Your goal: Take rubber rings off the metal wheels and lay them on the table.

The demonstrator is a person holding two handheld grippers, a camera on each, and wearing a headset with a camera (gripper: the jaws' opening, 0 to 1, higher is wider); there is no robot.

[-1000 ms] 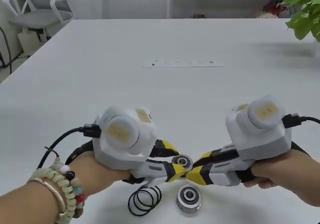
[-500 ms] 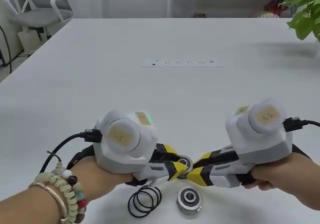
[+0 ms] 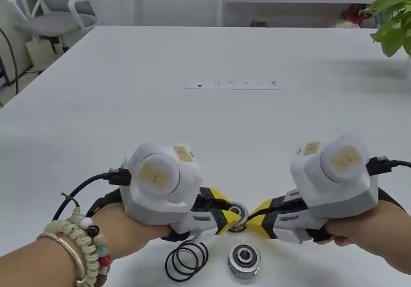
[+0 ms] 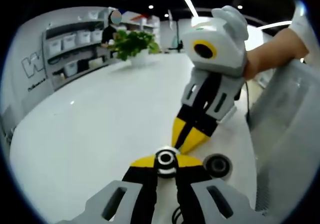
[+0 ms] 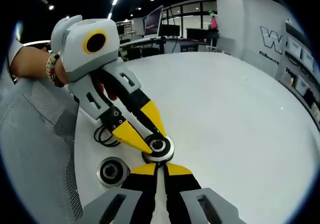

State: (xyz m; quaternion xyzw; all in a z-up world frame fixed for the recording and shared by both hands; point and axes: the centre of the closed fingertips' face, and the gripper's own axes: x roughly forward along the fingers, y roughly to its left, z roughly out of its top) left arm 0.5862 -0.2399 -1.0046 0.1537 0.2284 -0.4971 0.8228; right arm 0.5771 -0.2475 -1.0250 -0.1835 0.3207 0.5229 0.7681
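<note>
Yellow-tipped jaws of the left hand-held gripper (image 4: 166, 165) are clenched on a small metal wheel (image 4: 166, 158), one tip on each side of it. The wheel sits low over the desk (image 3: 192, 126) or on it; cannot tell which. The right hand-held gripper (image 5: 157, 170) meets it tip to tip from the opposite side. Its jaws are drawn nearly together with a thin slit between them, tips against the wheel's rim; cannot tell whether they pinch anything there. Held wheel: bright metal outer edge, dark band inside it, pale hub. A second wheel (image 3: 244, 259) lies flat on the desk near the tips, apart from both grippers. Loose black rubber rings (image 3: 187, 259), overlapping, lie on the desk just beside it, on the left hand-held gripper's side.
</note>
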